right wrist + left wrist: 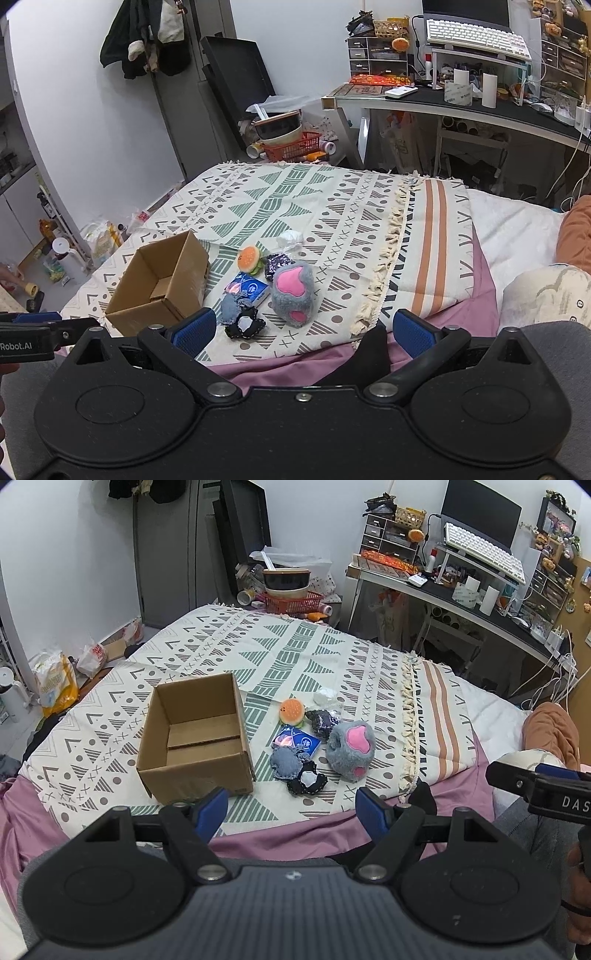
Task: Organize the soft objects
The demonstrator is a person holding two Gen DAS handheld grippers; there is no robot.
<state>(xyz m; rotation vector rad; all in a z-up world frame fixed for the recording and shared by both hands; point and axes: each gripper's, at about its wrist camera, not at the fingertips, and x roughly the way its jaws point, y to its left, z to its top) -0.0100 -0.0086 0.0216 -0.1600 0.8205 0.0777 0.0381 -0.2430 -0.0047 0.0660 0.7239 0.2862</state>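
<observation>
Both my left gripper (291, 810) and right gripper (302, 330) hover with jaws apart, holding nothing. Soft toys, including a grey plush paw with pink pads (350, 749), lie clustered on the patterned bed blanket (258, 653) just beside the empty brown cardboard box (195, 738). Sorting not begun; next move requires descending onto one toy.

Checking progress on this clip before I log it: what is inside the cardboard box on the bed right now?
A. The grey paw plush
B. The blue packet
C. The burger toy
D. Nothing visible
D: the cardboard box shows only its bare bottom, while the grey paw plush, burger toy and blue packet all lie on the patterned blanket beside it.
</observation>
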